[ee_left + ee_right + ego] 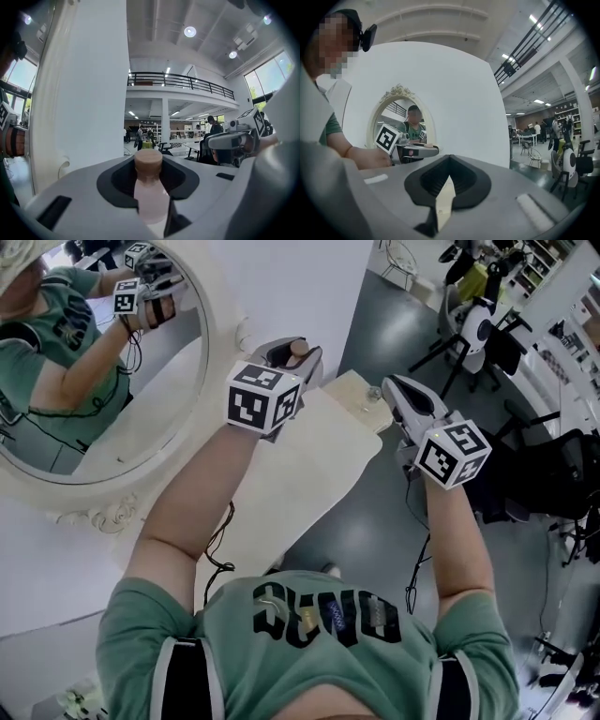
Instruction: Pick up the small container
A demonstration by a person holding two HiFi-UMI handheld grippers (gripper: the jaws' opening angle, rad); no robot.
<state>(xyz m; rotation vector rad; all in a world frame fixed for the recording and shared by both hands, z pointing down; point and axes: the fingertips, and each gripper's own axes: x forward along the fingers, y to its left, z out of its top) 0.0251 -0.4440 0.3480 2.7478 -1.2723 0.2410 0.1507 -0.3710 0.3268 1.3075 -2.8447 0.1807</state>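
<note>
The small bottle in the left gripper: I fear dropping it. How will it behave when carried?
The small bottle looks smooth and rounded, so it may be slippery. It lies lengthwise between the left gripper's jaws, brown cap outward, so it could slide out forward. Being small, it is probably light.
</note>
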